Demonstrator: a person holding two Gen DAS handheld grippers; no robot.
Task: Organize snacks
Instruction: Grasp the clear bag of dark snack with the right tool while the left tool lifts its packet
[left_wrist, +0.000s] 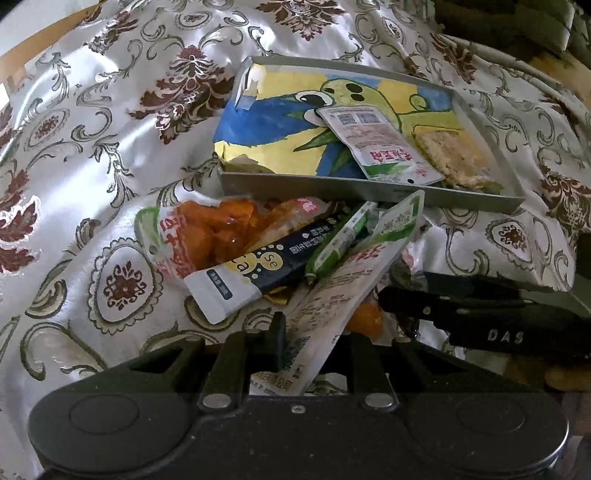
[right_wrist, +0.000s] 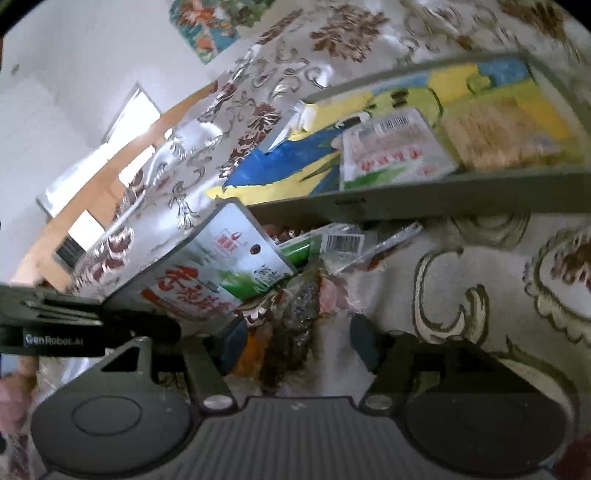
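Left wrist view: left gripper (left_wrist: 314, 343) clamped on a white packet (left_wrist: 343, 280), lifted off the snack pile (left_wrist: 258, 243) lying just in front of the tray (left_wrist: 369, 192). Probably mid-transfer; next, carry over the tray wall and let go inside.

Right wrist view: right gripper (right_wrist: 295, 339) spread wide over a dark wrapper (right_wrist: 295, 332), pressing nothing. Needs closing before any lift.

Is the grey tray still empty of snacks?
No: the grey tray already holds a white packet and a pale cracker pack.
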